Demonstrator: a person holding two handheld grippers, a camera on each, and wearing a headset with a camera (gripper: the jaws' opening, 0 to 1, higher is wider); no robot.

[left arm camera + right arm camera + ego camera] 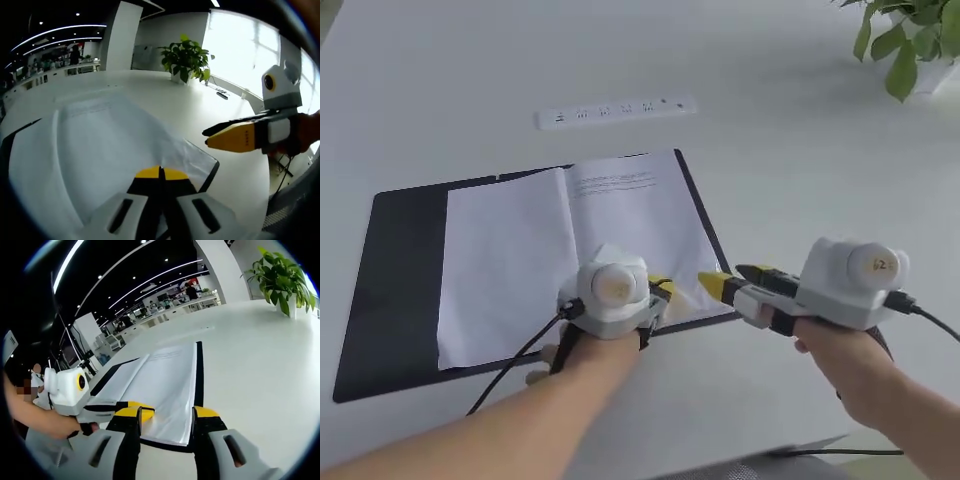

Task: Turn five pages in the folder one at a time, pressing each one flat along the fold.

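The black folder (400,270) lies open on the white table, with white pages (510,260) in clear sleeves. My left gripper (660,290) rests at the near edge of the right-hand page (100,145), jaws shut (160,172). Whether a sheet is caught between them I cannot make out. My right gripper (720,282) hovers just off the folder's near right corner (172,437), jaws open (167,415) with nothing between them. It points left toward the left gripper (137,409) and comes into the left gripper view from the right (212,137).
A white power strip (615,110) lies beyond the folder. A potted plant (910,40) stands at the far right corner. White tabletop (800,170) stretches right of the folder. A cable (510,365) trails from the left gripper across the table's near side.
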